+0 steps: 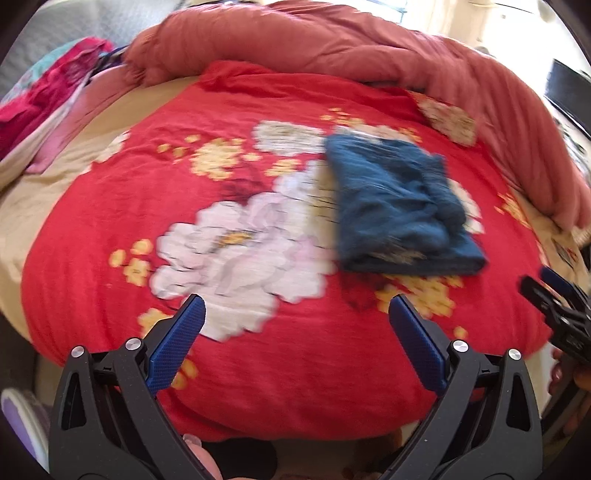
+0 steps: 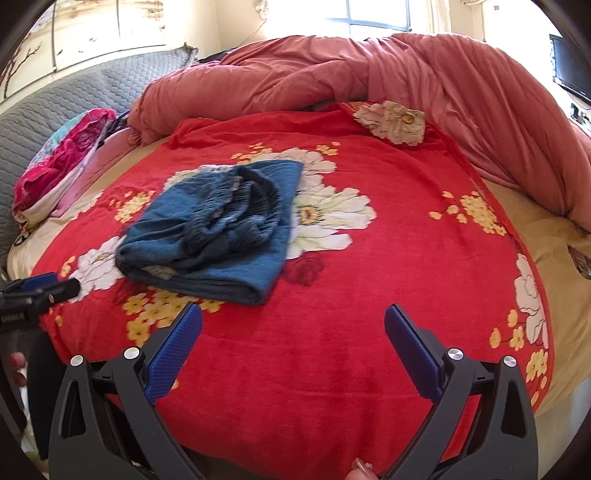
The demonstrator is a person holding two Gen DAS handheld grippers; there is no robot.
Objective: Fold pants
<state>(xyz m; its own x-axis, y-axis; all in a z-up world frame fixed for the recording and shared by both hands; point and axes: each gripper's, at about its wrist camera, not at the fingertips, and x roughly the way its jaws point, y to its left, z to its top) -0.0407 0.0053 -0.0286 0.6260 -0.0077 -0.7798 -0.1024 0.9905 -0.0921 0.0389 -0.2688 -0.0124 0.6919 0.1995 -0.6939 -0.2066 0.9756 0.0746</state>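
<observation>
The blue pants [image 2: 210, 229] lay folded into a thick rectangular bundle on the red floral blanket [image 2: 332, 350], with the gathered waistband bunched on top and the folded edge facing the near side. In the right wrist view they sat left of centre, over a white flower of the print; in the left wrist view, which was blurred, they sat right of centre [image 1: 402, 206]. Nothing touched them.

The right gripper [image 2: 293, 321] hovered above bare blanket just in front of the bundle, its 2 blue-padded fingers [image 2: 173, 350] spread wide and holding nothing. The left gripper [image 1: 297, 314] stood likewise wide apart and empty, over the large white flower near the pants. Each gripper showed at the edge of the other's view, apart from the pants.

A bunched salmon-pink quilt [image 2: 424, 74] ran along the far side of the blanket. A pile of pink and patterned clothes [image 2: 62, 166] lay at the far left, against a grey quilted headboard [image 2: 55, 107]. A window [image 2: 376, 14] was behind the quilt
</observation>
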